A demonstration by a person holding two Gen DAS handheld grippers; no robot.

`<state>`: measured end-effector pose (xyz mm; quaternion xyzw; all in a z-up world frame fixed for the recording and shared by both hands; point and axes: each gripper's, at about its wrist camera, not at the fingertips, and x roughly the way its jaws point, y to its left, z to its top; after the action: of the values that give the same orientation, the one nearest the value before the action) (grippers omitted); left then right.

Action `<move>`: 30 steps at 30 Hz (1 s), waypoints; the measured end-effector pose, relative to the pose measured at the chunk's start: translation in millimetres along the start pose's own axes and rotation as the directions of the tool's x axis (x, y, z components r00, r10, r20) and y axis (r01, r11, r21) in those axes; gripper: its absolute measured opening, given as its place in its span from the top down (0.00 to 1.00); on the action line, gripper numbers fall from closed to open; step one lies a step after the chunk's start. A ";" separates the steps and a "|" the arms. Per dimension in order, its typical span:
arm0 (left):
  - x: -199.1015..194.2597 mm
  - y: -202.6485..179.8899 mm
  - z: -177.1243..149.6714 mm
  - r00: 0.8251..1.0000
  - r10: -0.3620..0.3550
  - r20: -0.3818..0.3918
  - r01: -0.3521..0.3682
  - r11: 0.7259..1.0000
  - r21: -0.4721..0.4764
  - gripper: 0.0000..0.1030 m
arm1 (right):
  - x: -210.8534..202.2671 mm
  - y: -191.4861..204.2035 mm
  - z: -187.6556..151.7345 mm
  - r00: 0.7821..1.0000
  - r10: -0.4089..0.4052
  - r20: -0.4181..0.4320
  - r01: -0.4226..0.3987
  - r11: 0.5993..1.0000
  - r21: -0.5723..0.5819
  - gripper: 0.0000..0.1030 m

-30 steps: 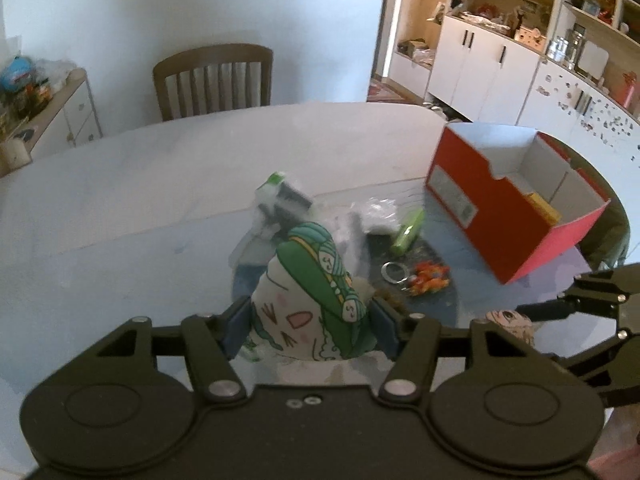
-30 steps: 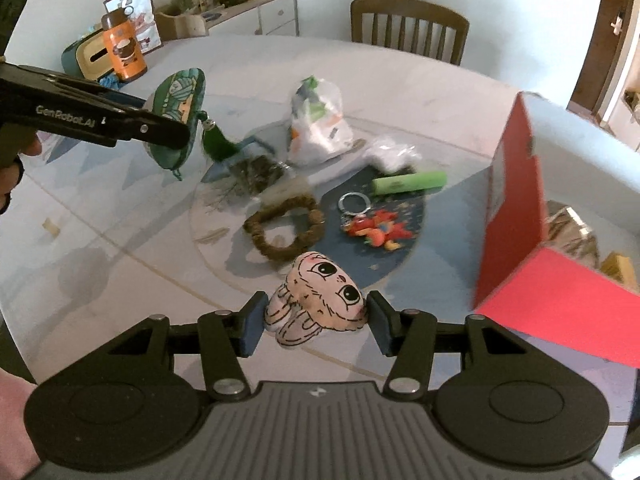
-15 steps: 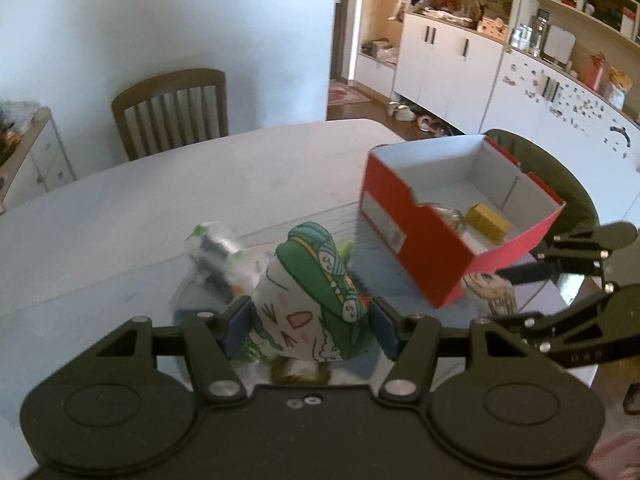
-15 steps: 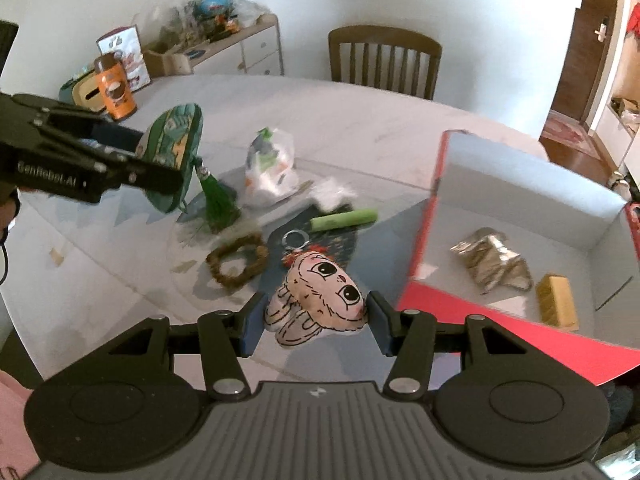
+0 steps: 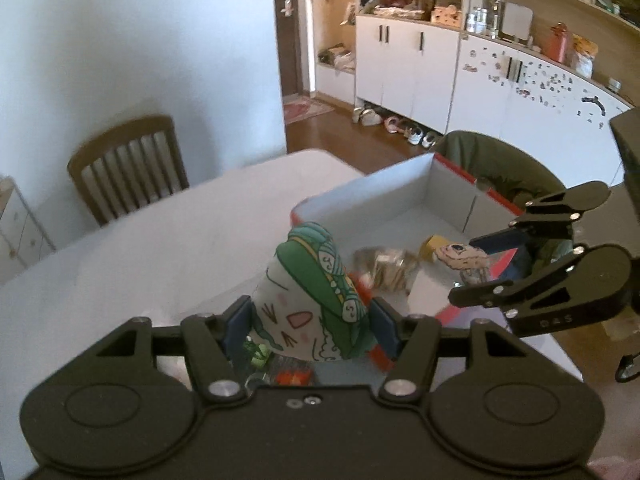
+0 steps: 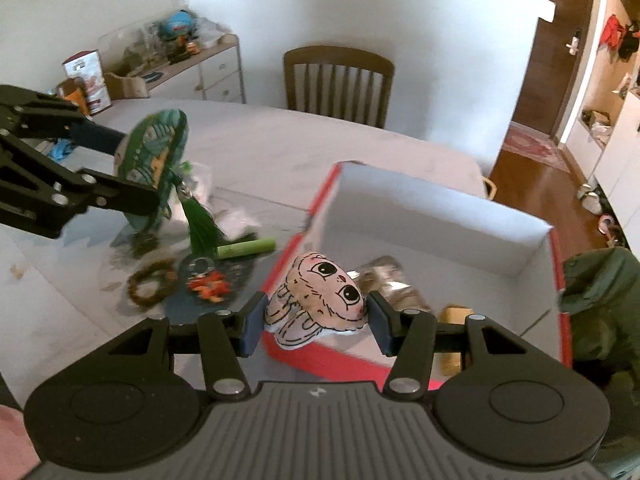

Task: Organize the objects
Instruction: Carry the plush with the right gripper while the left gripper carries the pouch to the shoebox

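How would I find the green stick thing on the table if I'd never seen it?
Start at the big red box on the table and look just past its left wall. The green tube lies flat there, beside an orange keyring and a brown wreath ring. It is the only smooth, straight, bright green thing.

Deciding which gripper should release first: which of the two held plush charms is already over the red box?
The pink big-eyed plush charm in the right gripper; it hangs over the red cardboard box, while the green-and-white plush charm hangs over the table clutter.
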<state>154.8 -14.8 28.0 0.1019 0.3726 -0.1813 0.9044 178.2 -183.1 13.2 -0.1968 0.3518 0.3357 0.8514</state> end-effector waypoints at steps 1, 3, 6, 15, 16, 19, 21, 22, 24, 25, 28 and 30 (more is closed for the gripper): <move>1.4 -4.1 5.4 1.000 -0.001 0.006 0.001 1.000 0.009 0.40 | 0.1 -6.6 0.9 1.000 -0.008 0.002 0.008 1.000 -0.001 0.49; 5.4 -13.0 16.4 1.000 -0.006 0.014 0.005 1.000 0.027 0.40 | 0.9 -19.9 2.8 1.000 -0.021 0.004 0.021 1.000 -0.001 0.49; 13.1 -27.4 29.6 1.000 -0.012 0.023 0.010 0.998 0.059 0.40 | 4.0 -38.2 4.7 0.999 -0.038 -0.001 0.038 0.999 0.000 0.49; 50.2 -61.4 62.9 1.000 -0.025 0.014 0.023 0.995 0.096 0.40 | 22.0 -93.8 6.7 0.996 -0.087 -0.025 0.088 0.996 0.006 0.49; 55.1 -64.7 65.2 1.000 -0.026 0.009 0.025 0.995 0.097 0.40 | 25.0 -98.7 7.0 0.995 -0.093 -0.029 0.093 0.996 0.006 0.49; 72.4 -73.6 70.0 0.999 -0.033 -0.020 0.034 0.995 0.094 0.40 | 36.4 -113.1 7.9 0.994 -0.098 -0.042 0.099 0.995 0.011 0.49; 85.8 -79.4 69.9 0.998 -0.040 -0.048 0.044 0.995 0.091 0.40 | 44.5 -122.0 8.8 0.993 -0.101 -0.054 0.102 0.995 0.015 0.49; 91.5 -82.4 68.8 0.997 -0.043 -0.060 0.048 0.994 0.094 0.40 | 48.8 -125.4 9.1 0.993 -0.100 -0.060 0.101 0.995 0.015 0.49; 105.6 -90.1 67.4 0.996 -0.043 -0.081 0.052 0.993 0.110 0.40 | 57.9 -129.9 9.5 0.992 -0.103 -0.073 0.105 0.994 0.012 0.49; 112.1 -93.7 65.9 0.995 -0.043 -0.089 0.054 0.991 0.122 0.40 | 63.4 -132.1 9.5 0.991 -0.104 -0.081 0.105 0.994 0.009 0.49; 132.0 -101.2 60.8 0.992 -0.033 -0.125 0.052 0.988 0.147 0.40 | 78.4 -137.3 7.9 0.988 -0.116 -0.099 0.116 0.993 -0.004 0.49; 144.8 -102.6 57.6 0.987 -0.032 -0.159 0.055 0.988 0.143 0.40 | 87.8 -140.4 6.7 0.987 -0.118 -0.113 0.117 0.993 -0.007 0.49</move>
<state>245.1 -163.4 -39.6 0.1741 0.4299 -0.2193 0.8583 327.3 -239.1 -32.7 -0.2362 0.3872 0.2733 0.8483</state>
